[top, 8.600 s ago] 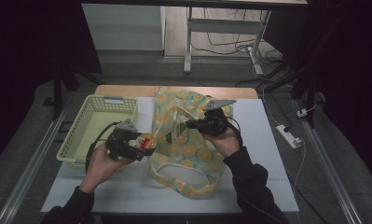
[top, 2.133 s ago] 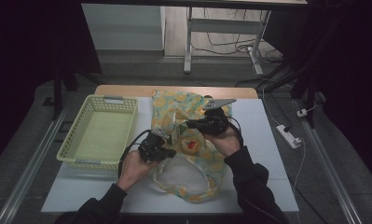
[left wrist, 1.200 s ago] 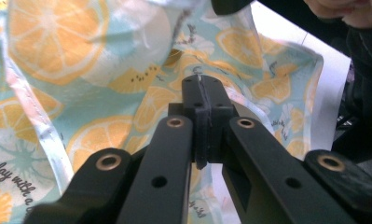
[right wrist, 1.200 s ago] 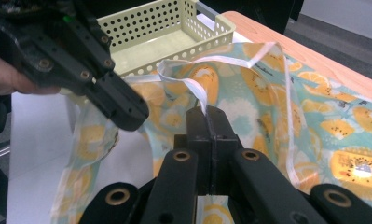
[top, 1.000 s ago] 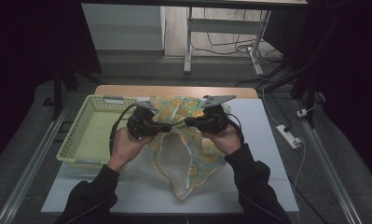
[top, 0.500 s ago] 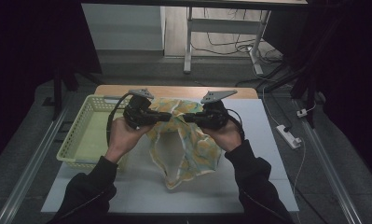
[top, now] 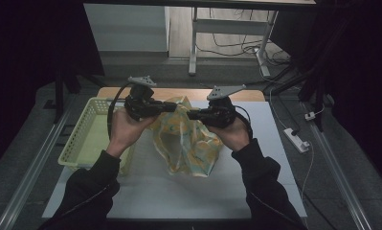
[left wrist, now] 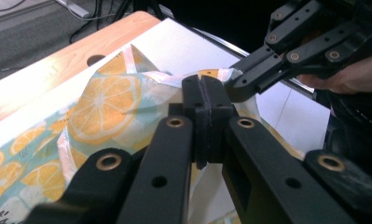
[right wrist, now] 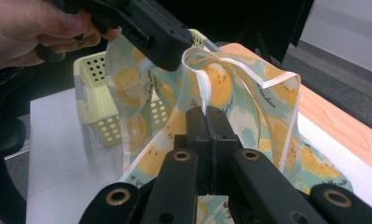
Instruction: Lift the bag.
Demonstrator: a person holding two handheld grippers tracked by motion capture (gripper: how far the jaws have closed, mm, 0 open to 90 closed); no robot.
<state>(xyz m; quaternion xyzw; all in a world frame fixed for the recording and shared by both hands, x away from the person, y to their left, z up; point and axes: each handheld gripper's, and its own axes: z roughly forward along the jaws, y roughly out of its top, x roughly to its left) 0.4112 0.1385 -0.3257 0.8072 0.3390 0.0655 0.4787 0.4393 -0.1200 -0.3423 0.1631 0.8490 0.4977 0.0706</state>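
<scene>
Your white table point(top: 255, 191) carries a yellow perforated basket point(top: 85, 139) at its left, and between your hands hangs the orange-print cloth bag point(top: 186, 143), lifted with its lower end resting on the tabletop. Your left gripper point(top: 172, 106) has its jaws clamped tight on the bag's rim, and your right gripper point(top: 191, 115) pinches the opposite rim just beside it.

An orange-slice-print bag point(top: 186, 141) on teal hangs open-mouthed at table centre, its bottom resting crumpled toward 6 o'clock.
</scene>
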